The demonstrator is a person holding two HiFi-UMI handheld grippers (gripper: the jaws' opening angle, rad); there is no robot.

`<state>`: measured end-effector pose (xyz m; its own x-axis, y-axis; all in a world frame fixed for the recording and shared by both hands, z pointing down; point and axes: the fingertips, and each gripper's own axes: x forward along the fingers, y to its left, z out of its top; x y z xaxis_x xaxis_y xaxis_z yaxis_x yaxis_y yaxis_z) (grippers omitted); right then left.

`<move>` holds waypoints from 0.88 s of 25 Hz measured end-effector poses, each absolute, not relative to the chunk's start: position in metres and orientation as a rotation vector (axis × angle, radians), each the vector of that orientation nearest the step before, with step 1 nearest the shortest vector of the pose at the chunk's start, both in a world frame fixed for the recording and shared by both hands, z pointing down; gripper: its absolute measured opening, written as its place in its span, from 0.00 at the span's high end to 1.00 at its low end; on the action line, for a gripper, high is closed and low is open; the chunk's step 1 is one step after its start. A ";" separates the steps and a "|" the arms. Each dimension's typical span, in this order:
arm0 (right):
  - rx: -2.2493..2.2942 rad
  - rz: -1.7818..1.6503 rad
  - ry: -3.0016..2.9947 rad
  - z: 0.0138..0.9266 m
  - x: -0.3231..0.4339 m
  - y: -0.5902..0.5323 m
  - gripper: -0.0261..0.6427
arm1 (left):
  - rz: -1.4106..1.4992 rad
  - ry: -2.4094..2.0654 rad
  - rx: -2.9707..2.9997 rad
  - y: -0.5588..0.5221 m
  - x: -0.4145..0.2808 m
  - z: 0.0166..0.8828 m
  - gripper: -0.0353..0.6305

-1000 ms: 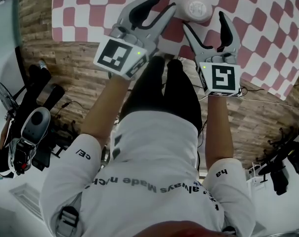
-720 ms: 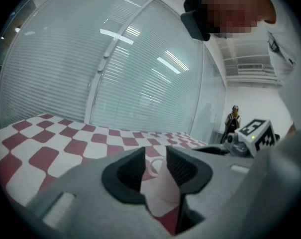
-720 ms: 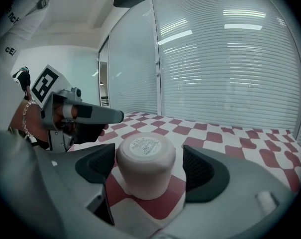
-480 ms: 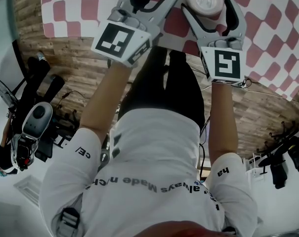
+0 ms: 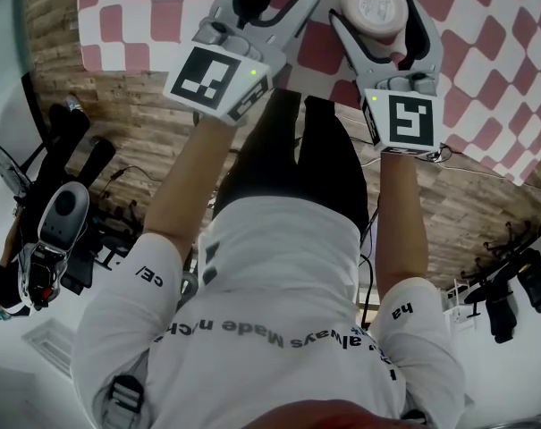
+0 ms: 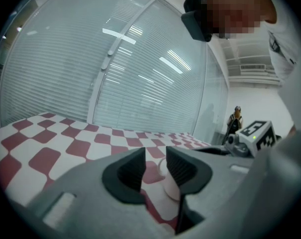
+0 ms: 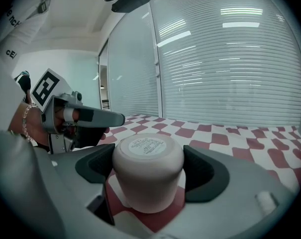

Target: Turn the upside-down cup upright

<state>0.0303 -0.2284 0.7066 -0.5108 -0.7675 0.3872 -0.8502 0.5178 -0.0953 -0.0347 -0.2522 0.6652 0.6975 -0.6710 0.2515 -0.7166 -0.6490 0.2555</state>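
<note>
The upside-down cup (image 5: pixel 374 4) stands on the checkered cloth (image 5: pixel 489 52) between the right tongs' (image 5: pixel 372 11) spread jaws.

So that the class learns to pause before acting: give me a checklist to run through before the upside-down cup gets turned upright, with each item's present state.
1. Cup stands base up on the checked cloth: ok.
2. Cup sits between the jaws of the right hand-held gripper: ok.
3. Pads press firmly on the cup's sides: cannot tell.
4. Left hand-held gripper is empty, with its jaws slightly apart: ok.
</note>
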 end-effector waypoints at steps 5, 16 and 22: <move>1.378 0.361 -2.483 0.675 0.039 -0.232 0.32 | 0.163 -1.091 2.592 -0.255 -0.036 0.635 0.75; 1.437 0.299 -2.480 0.564 0.059 -0.222 0.32 | 0.088 -1.081 2.651 -0.239 -0.028 0.526 0.75; 1.450 0.249 -2.479 0.505 0.067 -0.211 0.32 | 0.050 -1.068 2.679 -0.226 -0.026 0.465 0.75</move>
<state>0.0666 -0.2110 0.5047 -0.4690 -0.8285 0.3061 -0.8728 0.4877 -0.0173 -0.0263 -0.2263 0.4655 0.7299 -0.6719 0.1259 -0.6807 -0.6977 0.2231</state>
